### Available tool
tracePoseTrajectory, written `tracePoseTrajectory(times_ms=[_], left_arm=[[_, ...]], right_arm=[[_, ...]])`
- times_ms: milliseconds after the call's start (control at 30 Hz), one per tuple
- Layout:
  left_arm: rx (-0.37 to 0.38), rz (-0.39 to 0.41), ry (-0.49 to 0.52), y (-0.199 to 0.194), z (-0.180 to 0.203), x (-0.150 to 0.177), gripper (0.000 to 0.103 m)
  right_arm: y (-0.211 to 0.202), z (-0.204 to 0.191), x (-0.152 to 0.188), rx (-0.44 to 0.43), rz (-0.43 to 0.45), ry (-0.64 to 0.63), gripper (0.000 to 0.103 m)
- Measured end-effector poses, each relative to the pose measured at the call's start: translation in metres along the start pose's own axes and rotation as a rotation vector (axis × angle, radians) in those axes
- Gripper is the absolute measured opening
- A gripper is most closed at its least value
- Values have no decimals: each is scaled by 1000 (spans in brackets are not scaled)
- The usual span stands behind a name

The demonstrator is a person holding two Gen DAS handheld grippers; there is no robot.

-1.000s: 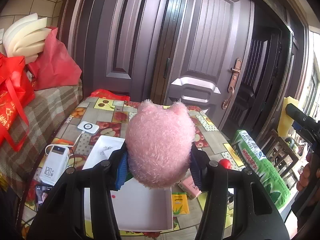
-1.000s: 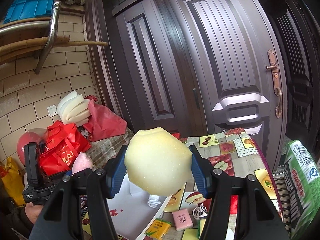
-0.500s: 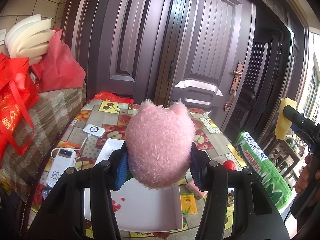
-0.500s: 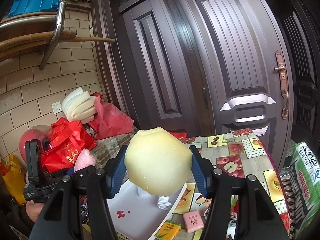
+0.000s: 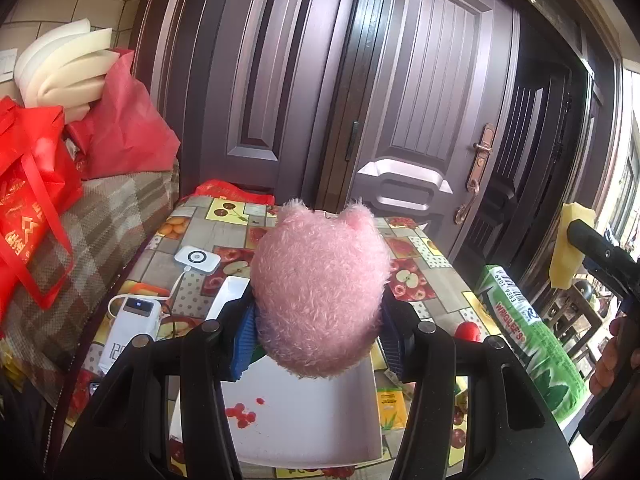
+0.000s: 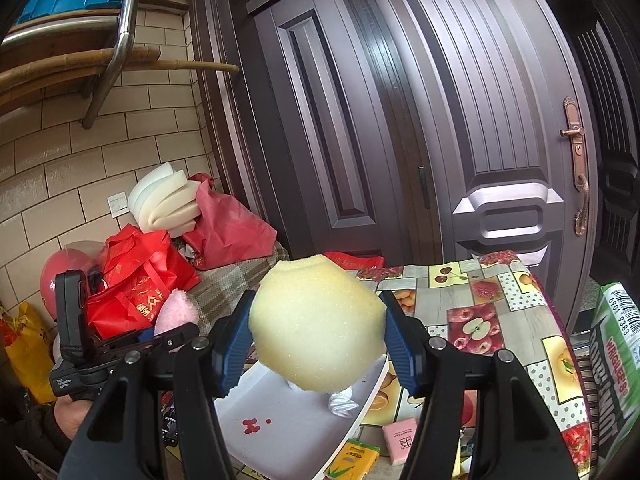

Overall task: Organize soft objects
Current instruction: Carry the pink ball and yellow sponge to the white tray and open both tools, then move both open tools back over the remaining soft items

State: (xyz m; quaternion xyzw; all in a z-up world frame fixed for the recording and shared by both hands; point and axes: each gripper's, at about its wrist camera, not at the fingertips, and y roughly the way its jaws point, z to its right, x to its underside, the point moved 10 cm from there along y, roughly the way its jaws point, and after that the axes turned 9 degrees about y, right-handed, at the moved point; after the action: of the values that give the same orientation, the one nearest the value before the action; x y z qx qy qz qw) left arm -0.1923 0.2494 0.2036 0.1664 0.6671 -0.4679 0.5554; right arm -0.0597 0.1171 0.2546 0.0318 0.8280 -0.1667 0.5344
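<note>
Pink plush toy point(image 5: 322, 296) is clamped between the blue pads of the left gripper point(image 5: 318, 330), above the white tray point(image 5: 304, 420). Yellow sponge point(image 6: 318, 330) is pinched in the right gripper point(image 6: 318, 344), also above the tray, near its far end. Beneath the tray, the fruit-patterned tablecloth point(image 6: 516, 312) is spread.

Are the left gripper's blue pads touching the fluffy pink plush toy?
Touching. Left wrist view: both pads of the left gripper press into the fluffy pink plush toy's sides.
</note>
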Motion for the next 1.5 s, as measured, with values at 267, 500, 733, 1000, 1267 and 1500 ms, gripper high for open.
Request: tracePoseTrajectory(times_ms=[267,500,733,1000,1267,1500], left_arm=[[-29,-28,-34,17,-30,4,52],[-32,-153,-31,62,-40,40,52],[-25,-265,-41,98,-38,80,52],[-28,-348,-77,127,-49,112,52],[-91,-442,-65,149,-61,141,67],[-161,-414,-83,145,-80,139,96]], right_arm=[[27,-6,13,-2,-54,-21,61],[88,-14,55,-1,-201,-52,61],[137,-8,128,12,-409,-51,61],[165,-1,165,27,-517,-60,61],[182,4,189,27,-585,-41,91],[181,7,192,58,-574,-78,103]])
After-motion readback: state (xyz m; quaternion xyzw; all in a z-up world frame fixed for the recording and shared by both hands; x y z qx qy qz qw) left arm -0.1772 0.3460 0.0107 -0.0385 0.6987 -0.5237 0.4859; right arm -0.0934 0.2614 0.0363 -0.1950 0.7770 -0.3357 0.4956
